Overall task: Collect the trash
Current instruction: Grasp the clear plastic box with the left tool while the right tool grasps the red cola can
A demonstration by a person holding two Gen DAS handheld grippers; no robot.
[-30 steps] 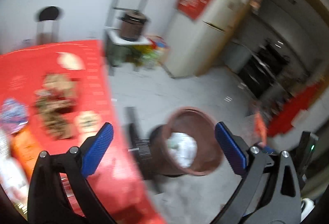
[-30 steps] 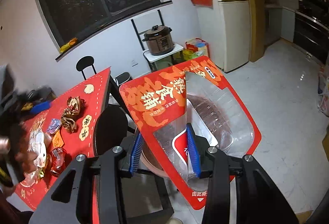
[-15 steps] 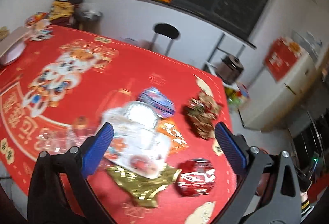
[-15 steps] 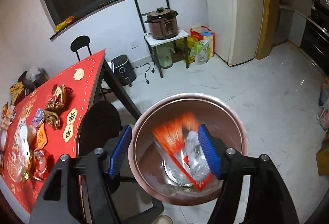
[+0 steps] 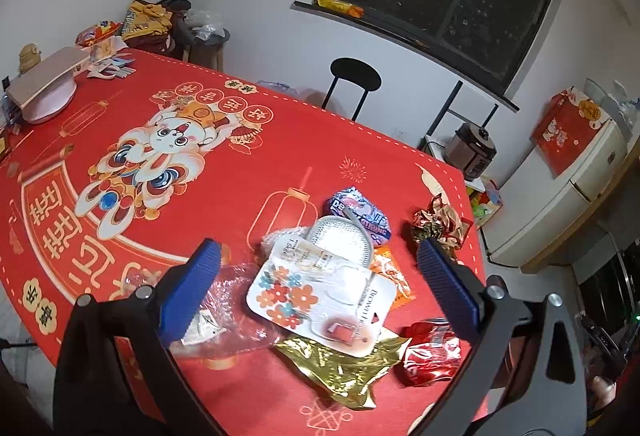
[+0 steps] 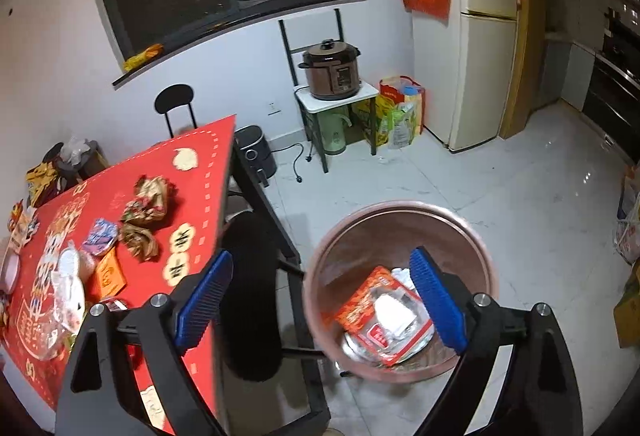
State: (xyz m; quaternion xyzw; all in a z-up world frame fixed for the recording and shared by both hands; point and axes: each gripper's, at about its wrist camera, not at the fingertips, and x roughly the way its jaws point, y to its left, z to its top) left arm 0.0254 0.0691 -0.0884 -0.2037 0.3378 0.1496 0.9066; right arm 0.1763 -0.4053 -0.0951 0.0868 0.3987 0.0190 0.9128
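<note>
Both jaws are spread, nothing gripped: the left gripper is held over wrappers at lower centre, the right gripper above the bin.

The bin stands on the floor to the right of the tabletop, a snack bag lying inside it. On the tabletop, at the end nearest the bin, a blister card lies on a foil wrapper, with a crushed can to its right and crumpled wrappers behind that.
</note>
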